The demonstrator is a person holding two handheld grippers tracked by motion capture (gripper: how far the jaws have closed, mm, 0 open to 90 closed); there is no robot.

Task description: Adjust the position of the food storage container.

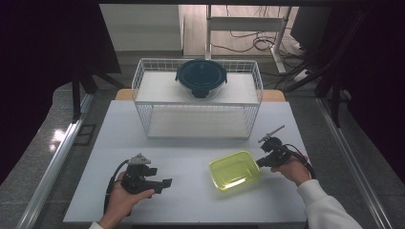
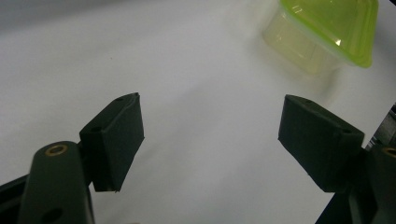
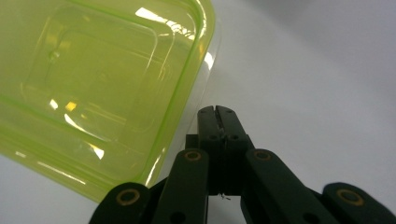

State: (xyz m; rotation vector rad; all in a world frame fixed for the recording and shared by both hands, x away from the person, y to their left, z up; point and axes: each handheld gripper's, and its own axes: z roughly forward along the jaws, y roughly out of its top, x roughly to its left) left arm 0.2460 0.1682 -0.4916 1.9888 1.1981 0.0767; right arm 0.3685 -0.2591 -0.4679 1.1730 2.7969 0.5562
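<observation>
Right hand-held gripper (image 3: 217,112) beside yellow-green container (image 3: 100,88)

Glossy translucent green plastic container (image 1: 235,170) (smooth lid), matt white table (image 1: 191,191), white wire basket (image 1: 143,95)

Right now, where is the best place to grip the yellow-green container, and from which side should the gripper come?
Probably the lid's projecting rim of the yellow-green container, at the right edge, coming in level from the right. The rim overhangs the tapered body, giving thin jaws something to pinch. The right gripper sits shut beside that edge and would need to open first. The left gripper is open but farther off.
</observation>
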